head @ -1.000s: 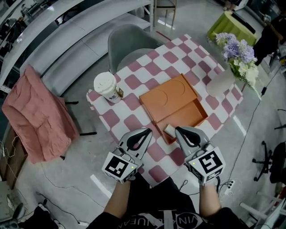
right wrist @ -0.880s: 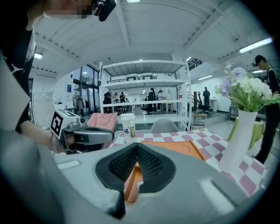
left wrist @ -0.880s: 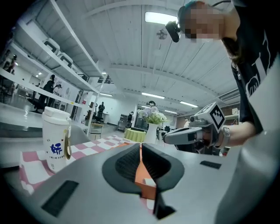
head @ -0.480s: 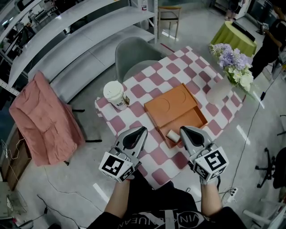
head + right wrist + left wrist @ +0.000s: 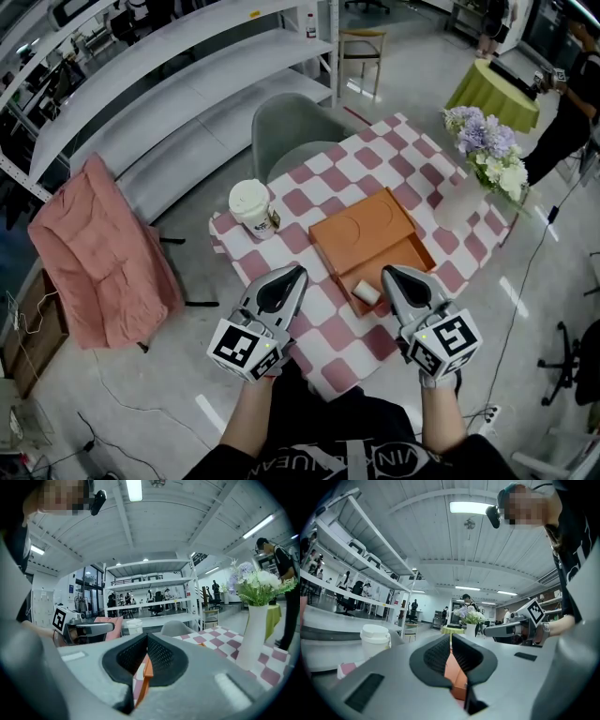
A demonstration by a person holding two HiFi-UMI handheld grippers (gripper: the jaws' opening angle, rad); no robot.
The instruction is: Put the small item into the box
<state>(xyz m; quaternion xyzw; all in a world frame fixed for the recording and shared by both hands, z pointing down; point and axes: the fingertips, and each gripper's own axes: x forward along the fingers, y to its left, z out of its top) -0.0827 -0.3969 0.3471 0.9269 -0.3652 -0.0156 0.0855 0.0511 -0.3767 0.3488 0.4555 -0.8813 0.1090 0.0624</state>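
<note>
Left gripper (image 5: 298, 273) clenched shut, right gripper (image 5: 386, 274) clenched shut too, both over the table (image 5: 319, 183); the small item (image 5: 367, 292) lies inside the orange box (image 5: 405, 255).

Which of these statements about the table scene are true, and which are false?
1. The small white item lies inside the orange box. True.
2. The right gripper grips the small white item. False: its jaws are shut on nothing, and it is held above the table's near edge.
3. In the head view, the lidded cup stands on the checkered table, left of the orange box. True.
4. The vase of flowers stands inside the orange box. False: it stands on the checkered table, to the right of the box.
5. The left gripper has its jaws wide apart. False: they are shut and hold nothing.
</note>
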